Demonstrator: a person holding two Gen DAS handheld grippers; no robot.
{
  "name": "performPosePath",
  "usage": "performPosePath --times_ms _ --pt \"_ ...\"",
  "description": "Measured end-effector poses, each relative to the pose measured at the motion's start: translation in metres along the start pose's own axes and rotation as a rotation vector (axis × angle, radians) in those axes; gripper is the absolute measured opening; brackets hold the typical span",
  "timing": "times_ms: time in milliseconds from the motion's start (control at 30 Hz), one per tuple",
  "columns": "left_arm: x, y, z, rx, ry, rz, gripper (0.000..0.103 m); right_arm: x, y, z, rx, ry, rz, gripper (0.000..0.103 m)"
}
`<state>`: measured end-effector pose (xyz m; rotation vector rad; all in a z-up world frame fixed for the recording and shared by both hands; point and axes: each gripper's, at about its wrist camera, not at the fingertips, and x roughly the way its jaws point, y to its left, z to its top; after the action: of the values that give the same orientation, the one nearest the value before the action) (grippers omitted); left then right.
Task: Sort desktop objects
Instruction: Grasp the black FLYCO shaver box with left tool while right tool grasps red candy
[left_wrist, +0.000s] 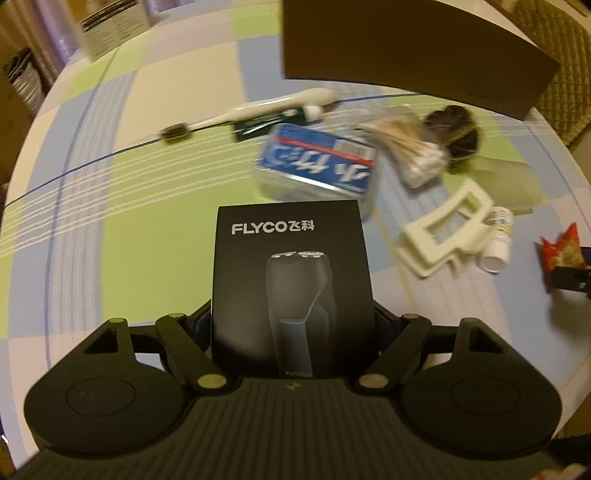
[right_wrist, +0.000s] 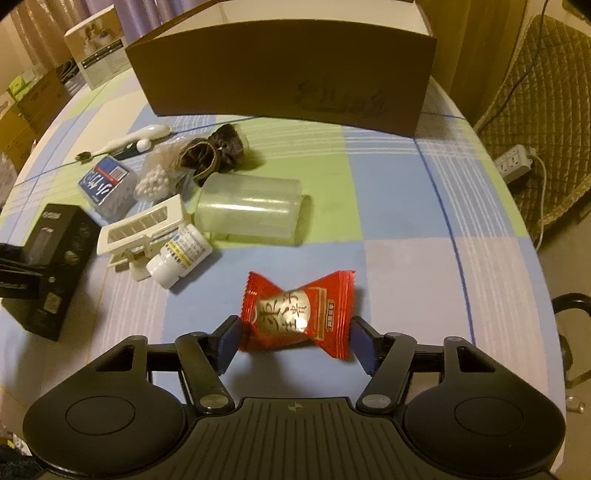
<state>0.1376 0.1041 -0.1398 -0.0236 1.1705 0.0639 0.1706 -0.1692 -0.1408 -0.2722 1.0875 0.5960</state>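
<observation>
The left tool (left_wrist: 291, 321) is clamped on a black shaver box (left_wrist: 291, 280) printed FLYCO, its fingers pressed against the box's two long sides, the box standing up between them above the checked cloth of the counter (left_wrist: 122, 184). In the right wrist view the same box (right_wrist: 55, 258) shows near the counter's left edge, gripped from the side.

The right tool (right_wrist: 295, 341) has its blue pads (right_wrist: 227, 341) set at the two twisted ends of a red candy wrapper (right_wrist: 299, 314); the jaws stand fairly wide and appear to touch the wrapper on both sides, holding it close to the counter's near edge.

Between the two tools lies a cluster: a white pill bottle (right_wrist: 179, 258) on its side, touching a cream hair clip (right_wrist: 142, 227); a clear plastic cup (right_wrist: 251, 210) lying tipped behind them; a blue-labelled box (right_wrist: 105, 182); a bag of cotton swabs (right_wrist: 155, 177); a dark scrunchie (right_wrist: 218, 149); and a white toothbrush (right_wrist: 144, 134) farther toward the left edge. A brown cardboard box (right_wrist: 288, 70) stands along the counter's far edge.
</observation>
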Motion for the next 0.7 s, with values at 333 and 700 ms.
performPosePath --times_ms 333,700 --pt "0.006 0.024 0.001 -0.034 0.009 0.047 0.081 0.006 0.003 0.002 -0.017 -0.011 -0.041 0.062" --pt "0.009 0.027 0.004 -0.055 -0.031 0.033 0.077 0.004 0.007 0.001 -0.025 -0.017 -0.006 0.029"
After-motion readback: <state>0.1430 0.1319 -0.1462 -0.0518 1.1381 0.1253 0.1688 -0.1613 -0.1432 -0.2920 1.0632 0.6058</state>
